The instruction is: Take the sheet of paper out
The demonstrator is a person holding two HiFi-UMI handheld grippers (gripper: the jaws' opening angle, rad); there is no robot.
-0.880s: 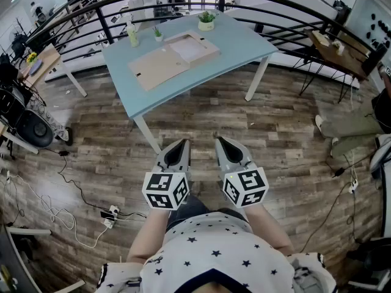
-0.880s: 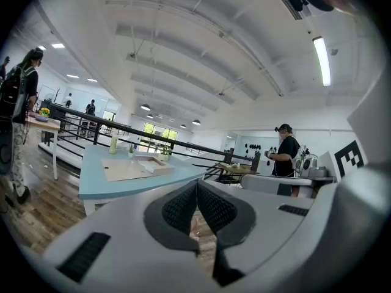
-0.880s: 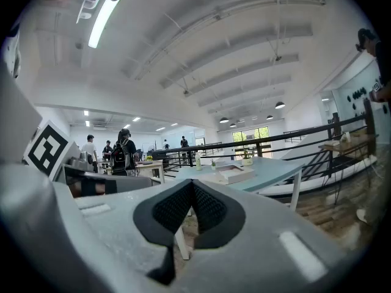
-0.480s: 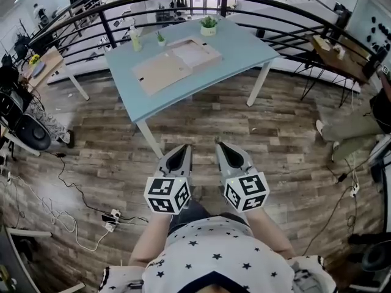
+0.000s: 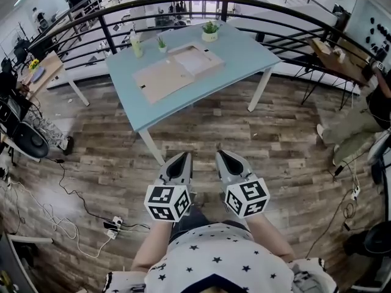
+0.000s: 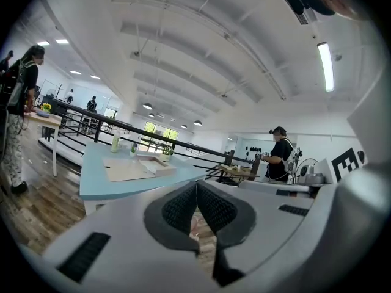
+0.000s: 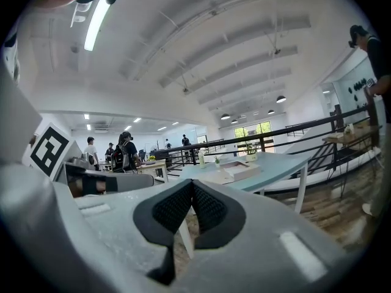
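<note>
Grey plastic jaws with black ribbed pads, pressed together on nothing: that is the left hand-held gripper [image 6: 197,185]. The right hand-held gripper [image 7: 192,183] matches it, its pads also closed and empty. Both are carried side by side at waist height, pointing a little below level towards the far side of the room, each with a black-and-white marker cube at its rear. They seem held this way because the person stands well back on the wood-plank floor [image 5: 287,133] with nothing in reach — the task looks not yet begun.

Ahead, well apart from both grippers, stands a pale blue worktop [image 5: 244,54] on white legs. On it lies a shallow tan tray [image 5: 215,58], much like a picture frame. Inside it is a whitish flat rectangle, most likely the sheet of paper [image 5: 194,54] — apparently smooth, unfolded and lying flat, though too small to judge further. Touching the tray's left side is a flat brown board [image 5: 160,78], possibly its backing. A bottle [image 5: 135,44], a potted plant [image 5: 210,30] and a smaller plant [image 5: 161,43] sit along the far edge, before a dark railing [image 5: 293,23].
</note>
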